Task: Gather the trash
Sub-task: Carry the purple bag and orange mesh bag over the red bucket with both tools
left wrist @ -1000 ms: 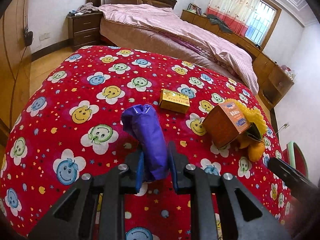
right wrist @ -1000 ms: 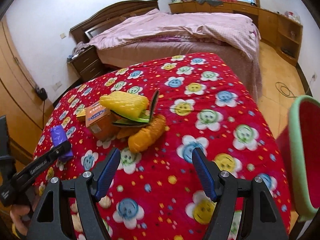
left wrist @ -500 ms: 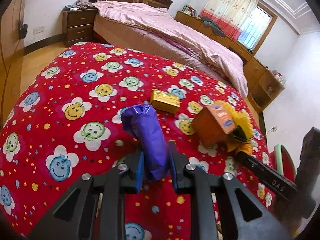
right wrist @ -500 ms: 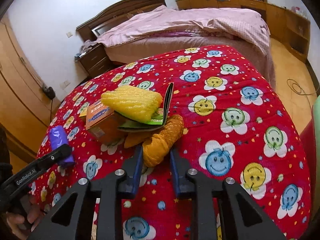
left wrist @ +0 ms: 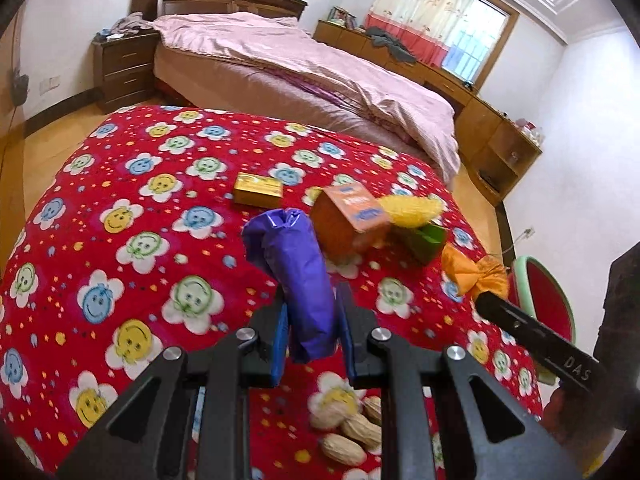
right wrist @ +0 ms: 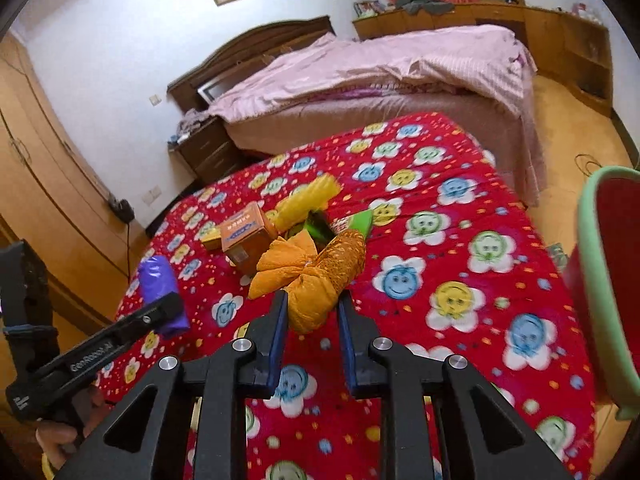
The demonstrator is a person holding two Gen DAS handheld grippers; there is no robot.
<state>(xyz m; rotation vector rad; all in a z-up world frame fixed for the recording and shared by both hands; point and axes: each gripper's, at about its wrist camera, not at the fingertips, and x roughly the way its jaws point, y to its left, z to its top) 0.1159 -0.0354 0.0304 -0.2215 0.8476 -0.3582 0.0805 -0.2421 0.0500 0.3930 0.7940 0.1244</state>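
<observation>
**Inspector A:** While both grippers are loaded, I record the trash first. The purple bag (left wrist: 294,276), a crumpled roll, stands pinched between the blue pads of the left gripper (left wrist: 311,312), its top flaring above the fingertips, clear of the cloth. The orange mesh bag (right wrist: 316,280), knotted at the middle, is clamped in the right gripper (right wrist: 312,312); those jaws have just been closing and now press on its lower end.

**Inspector B:** Confirmed. And what lies loose?

**Inspector A:** On the red smiley-flower blanket (left wrist: 132,240) I note an orange carton (left wrist: 348,220), tilted, with a yellow foam net (left wrist: 412,208) touching its far side and a green wrapper (left wrist: 428,240) under that net. A small gold box (left wrist: 258,190) lies flat just beyond the purple bag, apart from the carton. Peanuts in the shell (left wrist: 348,432) lie in a cluster on the blanket, below the left gripper's fingers.

**Inspector B:** Receptacle?

**Inspector A:** A red bin with a pale green rim (right wrist: 592,288) stands at the blanket's right edge, seen from the right wrist camera. It is well apart from the purple bag and nearer the orange one. Its contents I cannot tell.

**Inspector B:** Surroundings?

**Inspector A:** A bed with a pink cover (left wrist: 304,64) stands behind the blanket, and a dark wooden nightstand (left wrist: 124,64) beside it.
</observation>
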